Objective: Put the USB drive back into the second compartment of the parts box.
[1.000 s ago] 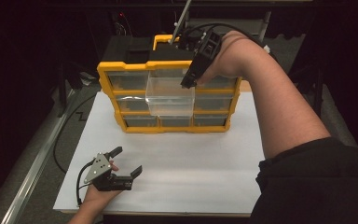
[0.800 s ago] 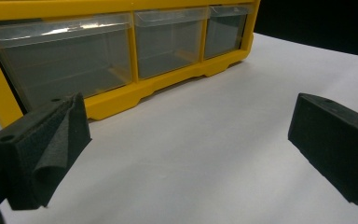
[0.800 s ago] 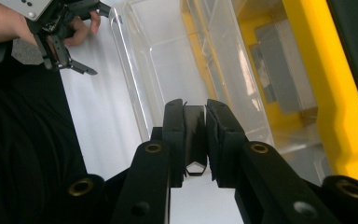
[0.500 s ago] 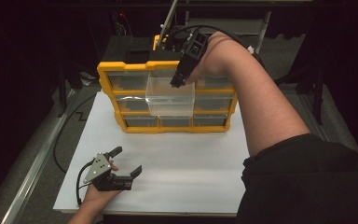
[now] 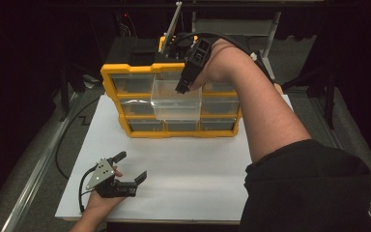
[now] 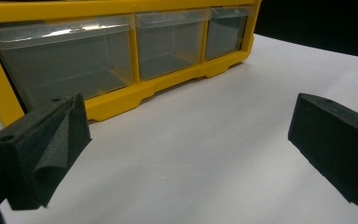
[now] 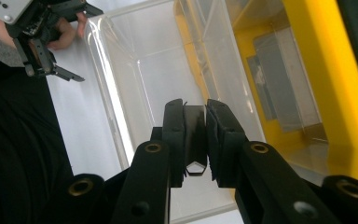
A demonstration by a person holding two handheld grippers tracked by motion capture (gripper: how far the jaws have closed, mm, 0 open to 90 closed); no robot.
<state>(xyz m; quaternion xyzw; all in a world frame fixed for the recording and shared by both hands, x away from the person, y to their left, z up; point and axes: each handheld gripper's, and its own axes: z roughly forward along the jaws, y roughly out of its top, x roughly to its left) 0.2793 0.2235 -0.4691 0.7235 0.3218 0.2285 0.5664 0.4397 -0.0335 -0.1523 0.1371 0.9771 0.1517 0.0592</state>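
Hands at work over a white sheet (image 5: 183, 169): nearest, at about 7 o'clock on the table, the left gripper (image 5: 131, 169) lies low on the sheet, jaws spread wide with nothing between them. Its own camera looks across bare sheet to the bottom row of clear drawers in the yellow cabinet (image 6: 168, 86), which stands at 12 o'clock from it.

Farther off, the cabinet (image 5: 125, 128) sits along the sheet's far edge. Its middle drawer (image 5: 176, 101), clear plastic, is pulled out toward the person and juts in front of the rows below. The right forearm (image 5: 265, 111) crosses in from 5 o'clock and holds the right gripper (image 5: 182, 87) tilted down over the drawer's back edge. In the right gripper view the jaws are drawn close together, pinching a small dark part (image 7: 195, 140) directly above the open drawer (image 7: 144, 84). What the part is cannot be told. Dark floor and stands lie beyond the cabinet.
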